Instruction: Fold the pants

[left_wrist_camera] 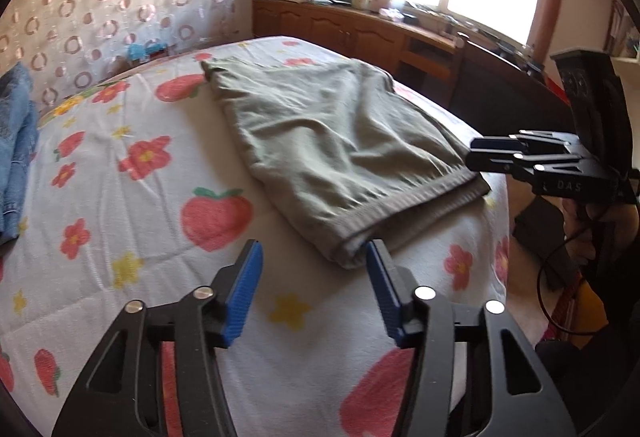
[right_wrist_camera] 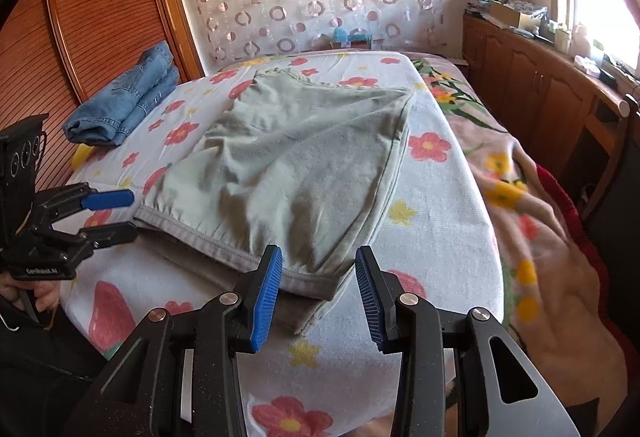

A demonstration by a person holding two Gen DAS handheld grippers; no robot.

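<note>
Grey-green pants (left_wrist_camera: 328,141) (right_wrist_camera: 288,165) lie folded on a flowered bed cover (left_wrist_camera: 132,205) (right_wrist_camera: 440,221), waistband toward me. My left gripper (left_wrist_camera: 314,249) stands open just in front of the waistband's near corner; its right finger (left_wrist_camera: 384,285) is beside that corner and the pads press on nothing. From the right wrist view the left gripper (right_wrist_camera: 132,215) shows open at the waistband's left end. My right gripper (right_wrist_camera: 319,253) is open, with the pants' other near corner lying beyond and between its fingers, not pinched. It appears side-on, with a hand on its handle, at the bed's right edge (left_wrist_camera: 476,153).
Folded blue jeans (right_wrist_camera: 124,105) (left_wrist_camera: 16,141) sit at the bed's far left. A pink flowered blanket (right_wrist_camera: 532,237) hangs off the right side. A low wooden cabinet (right_wrist_camera: 532,85) (left_wrist_camera: 344,25) with clutter runs under the window. A slatted wardrobe (right_wrist_camera: 80,37) stands left.
</note>
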